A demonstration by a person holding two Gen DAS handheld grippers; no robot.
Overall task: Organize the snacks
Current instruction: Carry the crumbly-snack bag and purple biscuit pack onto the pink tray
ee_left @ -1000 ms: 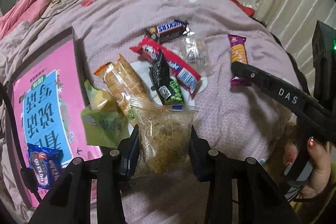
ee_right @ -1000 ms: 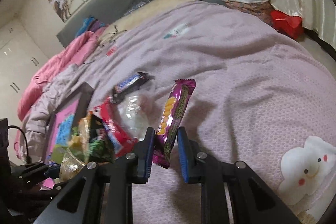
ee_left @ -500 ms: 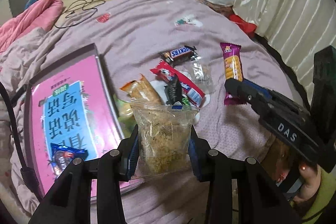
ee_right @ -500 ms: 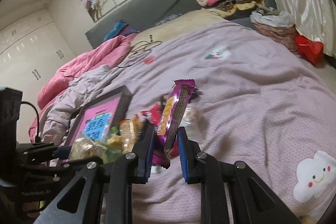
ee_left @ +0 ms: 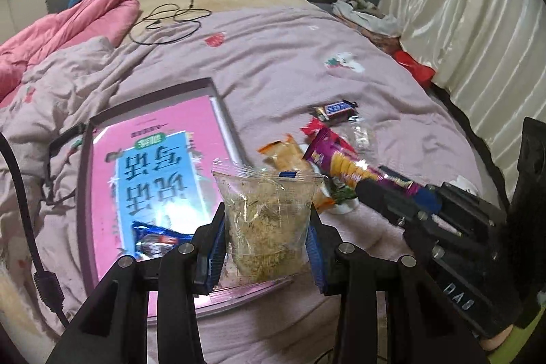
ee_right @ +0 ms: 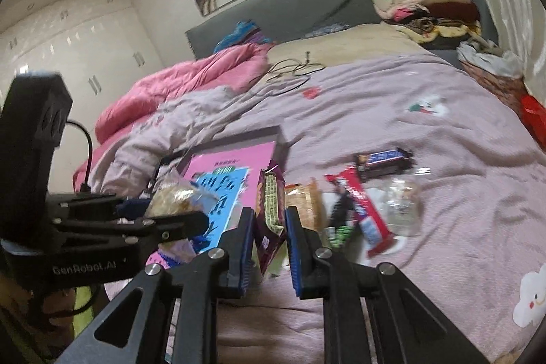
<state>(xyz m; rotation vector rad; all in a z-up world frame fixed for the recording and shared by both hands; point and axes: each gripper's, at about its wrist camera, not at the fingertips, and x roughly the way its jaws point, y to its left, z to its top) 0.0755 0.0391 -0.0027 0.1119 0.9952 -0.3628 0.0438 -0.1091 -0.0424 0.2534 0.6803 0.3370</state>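
Both packets are now lifted clear of the snack pile [ee_left: 327, 139]: my left gripper [ee_left: 266, 243] pinches the clear crumb bag [ee_left: 268, 220], my right gripper [ee_right: 270, 239] is clamped on the purple biscuit pack [ee_right: 271, 210], and both have swung toward the pink box [ee_left: 153, 166], likely their drop spot.

Clear crumb-filled bag [ee_left: 269, 220] upright, purple biscuit pack [ee_right: 270, 210] edge-on — both lifted

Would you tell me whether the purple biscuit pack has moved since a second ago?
Yes. The right gripper has lifted the purple biscuit pack off the bedspread and carried it leftward, toward the pink book.
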